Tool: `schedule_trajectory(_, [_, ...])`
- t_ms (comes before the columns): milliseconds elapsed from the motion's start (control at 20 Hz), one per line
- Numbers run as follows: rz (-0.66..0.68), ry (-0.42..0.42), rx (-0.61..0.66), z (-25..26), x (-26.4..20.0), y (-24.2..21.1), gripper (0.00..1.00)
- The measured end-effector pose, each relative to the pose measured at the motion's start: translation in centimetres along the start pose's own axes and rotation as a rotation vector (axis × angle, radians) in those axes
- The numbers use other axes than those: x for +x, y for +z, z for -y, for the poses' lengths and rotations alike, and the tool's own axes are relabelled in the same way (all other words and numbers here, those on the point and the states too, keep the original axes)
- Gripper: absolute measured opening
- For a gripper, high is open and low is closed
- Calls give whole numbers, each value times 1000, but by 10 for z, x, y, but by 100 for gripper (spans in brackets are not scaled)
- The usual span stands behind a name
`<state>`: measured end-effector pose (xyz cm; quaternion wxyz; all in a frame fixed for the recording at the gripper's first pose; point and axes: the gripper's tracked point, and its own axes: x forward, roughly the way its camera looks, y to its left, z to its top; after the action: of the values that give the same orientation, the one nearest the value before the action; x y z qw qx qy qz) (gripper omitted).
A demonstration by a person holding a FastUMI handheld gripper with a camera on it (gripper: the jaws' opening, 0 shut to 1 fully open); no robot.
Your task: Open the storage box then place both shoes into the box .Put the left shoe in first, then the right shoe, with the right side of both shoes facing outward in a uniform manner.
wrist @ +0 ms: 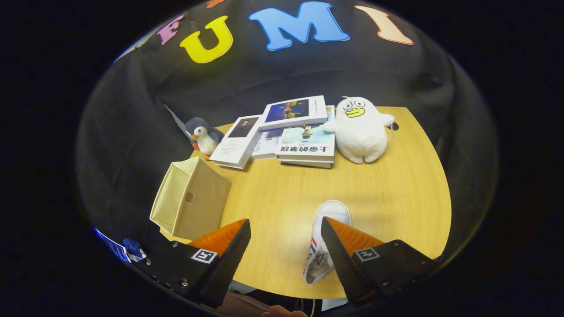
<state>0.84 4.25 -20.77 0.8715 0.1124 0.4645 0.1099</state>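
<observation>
Down low, the hand-held gripper (285, 229) has its two fingers wide apart, and they hold nothing. A white shoe (325, 240) with red and blue stripes lies on the table (387, 193). It sits just inside the right finger, and that finger covers part of it. I cannot tell if they touch. The shoe's toe points away from the fingers. Just past the left finger, at the table's edge, sits a cream cloth box (190, 202). It lies tipped on its side, and its open mouth faces off the table. Farther back sits a small toy penguin (202, 135). Next to it is a pile of books (282, 132). A fat white toy duck (360, 128) sits beside the books.
</observation>
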Motion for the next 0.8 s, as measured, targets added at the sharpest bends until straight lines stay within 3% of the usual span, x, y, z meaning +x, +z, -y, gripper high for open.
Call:
schedule_trajectory(250, [-90,-55,83,44,12,-49,97])
schedule_trajectory(450, [-159,-52,190,63,25,-81,97])
schedule_trajectory(750, [-247,-85,224,89,52,-113,97])
schedule_trajectory(800, [-253,-77,224,89,56,-114,89])
